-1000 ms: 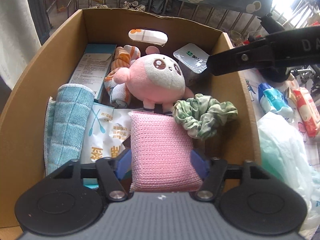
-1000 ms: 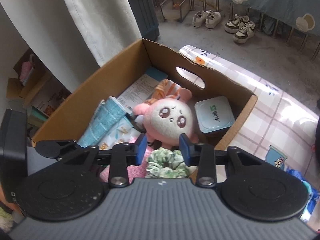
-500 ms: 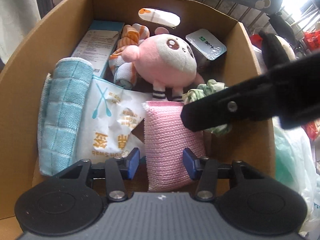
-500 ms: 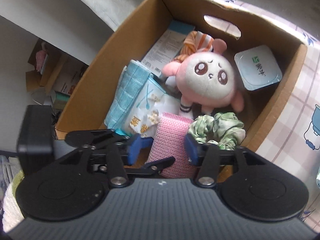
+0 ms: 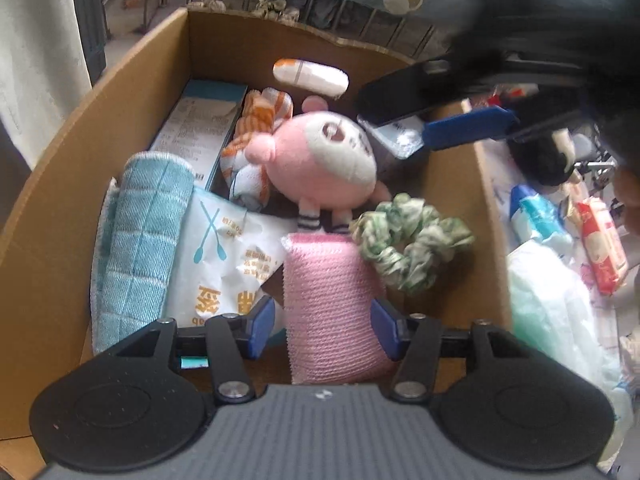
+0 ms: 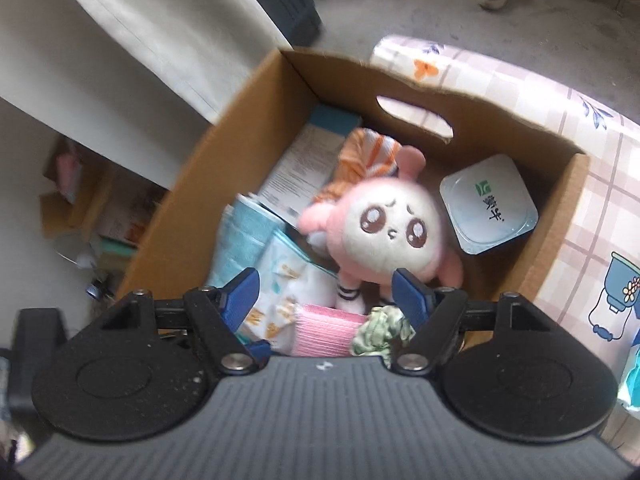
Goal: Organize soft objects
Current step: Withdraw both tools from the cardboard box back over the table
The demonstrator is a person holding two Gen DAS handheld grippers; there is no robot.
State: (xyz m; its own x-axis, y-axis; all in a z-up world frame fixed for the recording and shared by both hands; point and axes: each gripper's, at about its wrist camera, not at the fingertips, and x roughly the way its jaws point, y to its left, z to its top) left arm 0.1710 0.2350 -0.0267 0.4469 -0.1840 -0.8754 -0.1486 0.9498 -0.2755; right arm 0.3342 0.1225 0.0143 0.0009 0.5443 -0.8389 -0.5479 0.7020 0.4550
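From the left wrist view, the left claw was seen spread open around the near end of the pink sponge, its blue pads just beside the sponge's sides without clearly pressing them; the sponge lay in the cardboard box, just beside the green scrunchie and below the pink plush. A slip was judged possible should the pads close on only the soft near edge, and the scrunchie could be dragged along. A second earlier the sponge had been pinched firmly; half a second ago the pads were parted, with the other claw crossing low. From the right wrist view, the right claw was seen open, empty, above the plush, raised and opened wider than half a second ago.
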